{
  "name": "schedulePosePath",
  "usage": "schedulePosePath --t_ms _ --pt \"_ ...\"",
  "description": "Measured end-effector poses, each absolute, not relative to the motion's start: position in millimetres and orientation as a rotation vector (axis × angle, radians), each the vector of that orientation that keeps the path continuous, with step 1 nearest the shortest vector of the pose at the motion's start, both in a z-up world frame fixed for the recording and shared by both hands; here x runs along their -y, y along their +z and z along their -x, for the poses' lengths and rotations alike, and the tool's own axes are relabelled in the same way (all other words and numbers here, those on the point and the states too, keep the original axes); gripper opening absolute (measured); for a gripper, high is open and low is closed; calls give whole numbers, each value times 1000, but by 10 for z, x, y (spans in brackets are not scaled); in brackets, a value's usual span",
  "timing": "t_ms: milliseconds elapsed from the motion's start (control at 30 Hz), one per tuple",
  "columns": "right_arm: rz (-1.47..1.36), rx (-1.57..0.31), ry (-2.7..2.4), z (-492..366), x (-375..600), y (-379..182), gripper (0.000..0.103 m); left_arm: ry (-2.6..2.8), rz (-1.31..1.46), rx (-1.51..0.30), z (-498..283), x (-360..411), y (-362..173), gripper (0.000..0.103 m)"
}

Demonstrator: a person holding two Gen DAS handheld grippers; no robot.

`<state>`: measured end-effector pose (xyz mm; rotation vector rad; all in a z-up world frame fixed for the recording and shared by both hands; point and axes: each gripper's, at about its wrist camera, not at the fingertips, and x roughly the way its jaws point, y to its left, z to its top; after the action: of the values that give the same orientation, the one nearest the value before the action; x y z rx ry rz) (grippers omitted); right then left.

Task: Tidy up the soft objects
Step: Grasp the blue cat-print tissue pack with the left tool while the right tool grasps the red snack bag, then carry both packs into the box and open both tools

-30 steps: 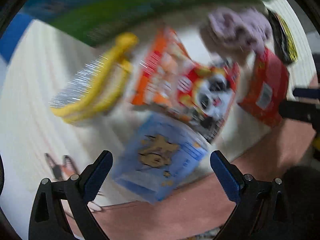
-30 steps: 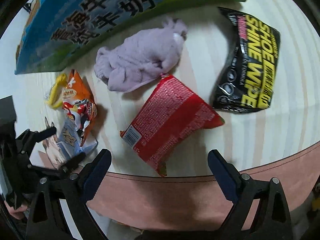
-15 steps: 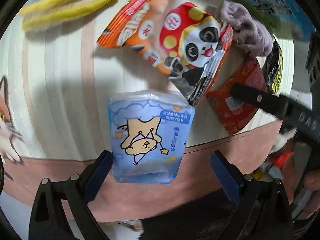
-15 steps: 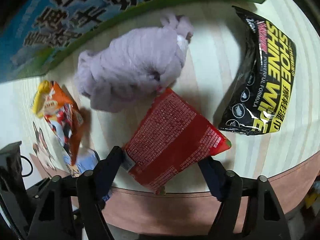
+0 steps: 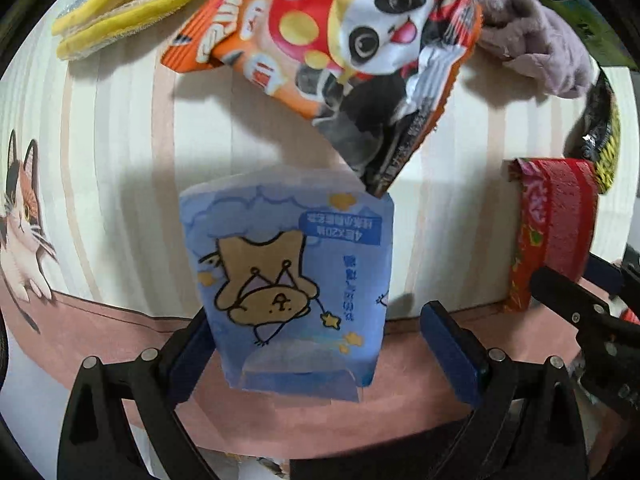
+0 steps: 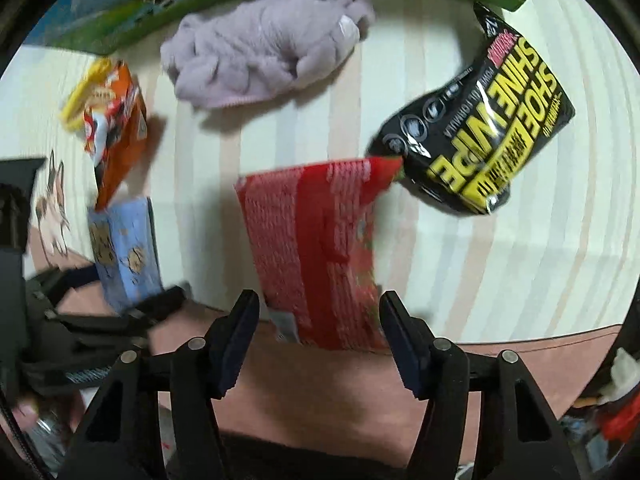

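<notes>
**Soft packs sat between both sets of fingers at the mat's near edge**

Soft packs lay scattered over a striped mat, and two of them were framed at once. The blue tissue pack stood straight ahead of the left gripper, its long axis running away from the camera and its near end pushed in between the fingers. The left pad appeared to touch the pack's side; the right pad stood apart from it, so the jaws were fairly wide and not yet closed on it. The red packet lay likewise inside the right gripper, its long axis pointing forward and both pads close against its sides; the blur left it unclear whether they actually pinched it.

Each hand was nearest its own pack, so neither had to cross over. The far corner of the tissue pack sat just under the tip of the panda snack bag, which would likely drag if the pack were pulled sideways. The red packet's far corner touched the black shoe-wipe pouch. A lilac plush cloth lay farther back, near a printed carton. Open room seemed to lie toward the pink border at the mat's near edge, behind both packs.
</notes>
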<state>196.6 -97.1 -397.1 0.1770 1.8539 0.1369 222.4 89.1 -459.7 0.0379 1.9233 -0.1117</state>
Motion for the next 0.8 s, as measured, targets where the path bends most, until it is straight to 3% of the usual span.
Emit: schedulePosePath --t_ms 33,167,333,567,800 --pt "-177 -1847 127 -1972 953 -3994 65 -94 -30 -1919 -2211 -913 -4646 90" --pt "-138 -1815 90 -1966 932 -4020 64 -40 -53 -1866 -2175 -918 -4585 78" --pt "-89 -1805 80 -1791 808 -3997 54 -26 -44 -1828 -2054 -848 -4482 51" --pt "-125 -1805 148 -1448 802 -3812 48 -44 3 -1809 -1536 -522 -4308 43" --pt "-255 -1690 229 -1388 1047 -2988 47 -127 95 -1643 -1545 -554 -3370 43"
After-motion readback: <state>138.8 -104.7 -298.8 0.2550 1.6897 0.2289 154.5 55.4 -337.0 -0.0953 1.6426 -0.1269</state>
